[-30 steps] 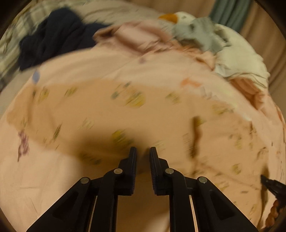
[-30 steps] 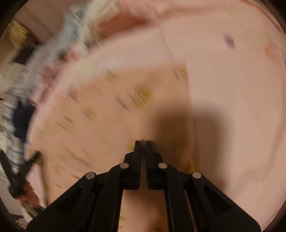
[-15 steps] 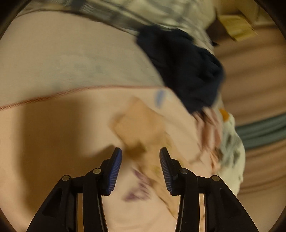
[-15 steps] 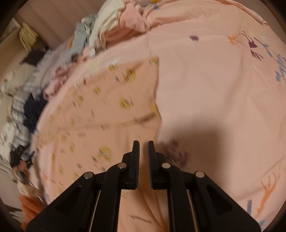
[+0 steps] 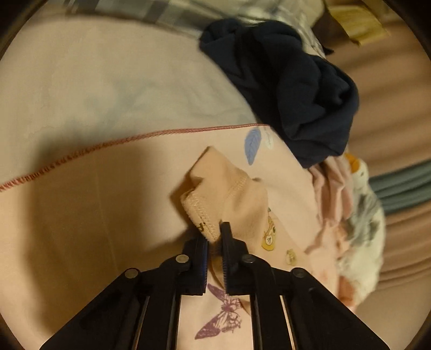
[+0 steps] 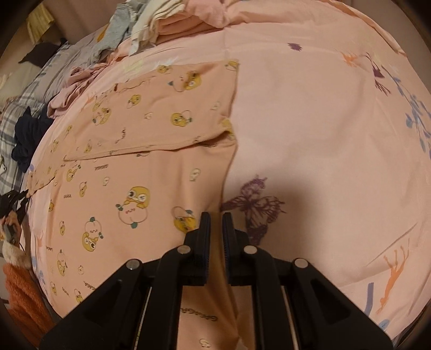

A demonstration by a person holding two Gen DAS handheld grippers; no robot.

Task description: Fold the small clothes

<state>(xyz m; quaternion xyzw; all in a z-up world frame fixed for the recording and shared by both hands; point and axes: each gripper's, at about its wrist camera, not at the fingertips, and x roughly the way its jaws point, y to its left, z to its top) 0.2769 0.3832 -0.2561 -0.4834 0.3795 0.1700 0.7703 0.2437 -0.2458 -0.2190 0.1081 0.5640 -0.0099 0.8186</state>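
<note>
A peach garment with yellow cartoon prints (image 6: 129,175) lies flat on the pink bedsheet (image 6: 323,134), one sleeve folded across its upper half. In the left wrist view its stitched cuff (image 5: 223,188) stands up off the sheet, and my left gripper (image 5: 214,234) is shut on that cuff. My right gripper (image 6: 215,223) hovers over the garment's right edge beside a purple butterfly print (image 6: 256,207). Its jaws stand a narrow gap apart with nothing pinched between them.
A crumpled navy garment (image 5: 296,80) lies just beyond the cuff, with a plaid blanket (image 5: 167,10) behind it. A heap of pink, white and grey clothes (image 6: 161,24) sits at the far side of the bed. An orange knit item (image 6: 21,293) is at the lower left edge.
My left gripper swung across the bed to the cuff, rolled, opened wide, then shut on it. My right gripper lifted a little off the garment and its jaws parted slightly.
</note>
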